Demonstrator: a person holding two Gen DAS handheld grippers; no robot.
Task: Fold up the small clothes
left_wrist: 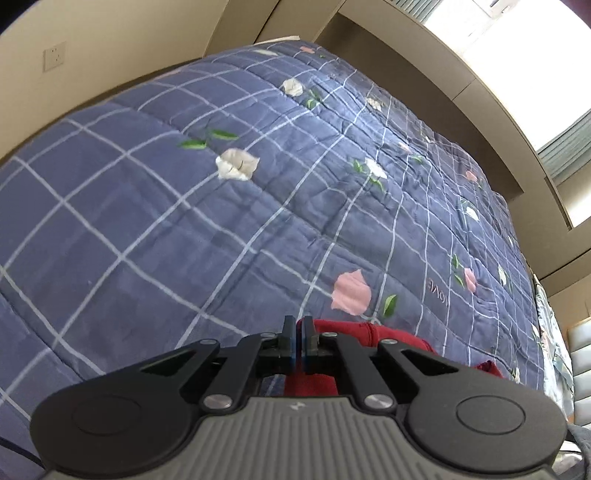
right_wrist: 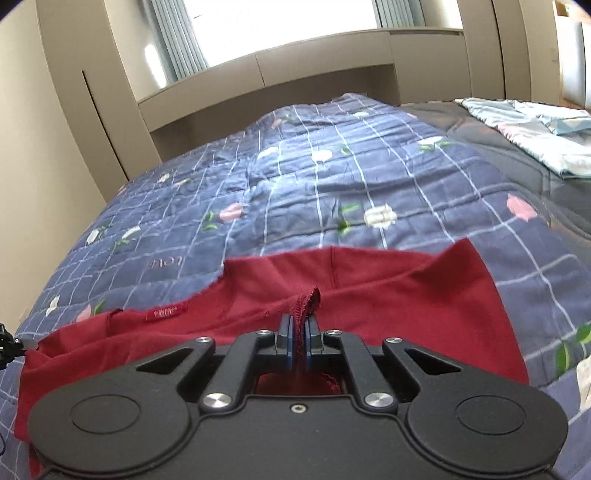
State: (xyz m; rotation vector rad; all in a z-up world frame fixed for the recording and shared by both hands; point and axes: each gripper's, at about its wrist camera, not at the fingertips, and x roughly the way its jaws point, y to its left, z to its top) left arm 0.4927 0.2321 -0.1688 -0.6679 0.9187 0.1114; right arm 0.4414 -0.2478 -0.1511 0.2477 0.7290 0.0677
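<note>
A dark red garment lies spread on a blue checked quilt with flowers. A small red label shows near its left edge. My right gripper is shut on a bunched fold of the garment's near edge, and a frayed tuft sticks up between the pads. In the left wrist view my left gripper is shut, with the red garment pinched at its tips and trailing off to the right. That gripper's black tip also shows at the garment's far left corner in the right wrist view.
The blue quilt covers most of the bed. A folded light-blue cloth lies on a dark grey cover at the back right. Beige cabinets and a bright window stand behind the bed. A padded headboard shows at the right.
</note>
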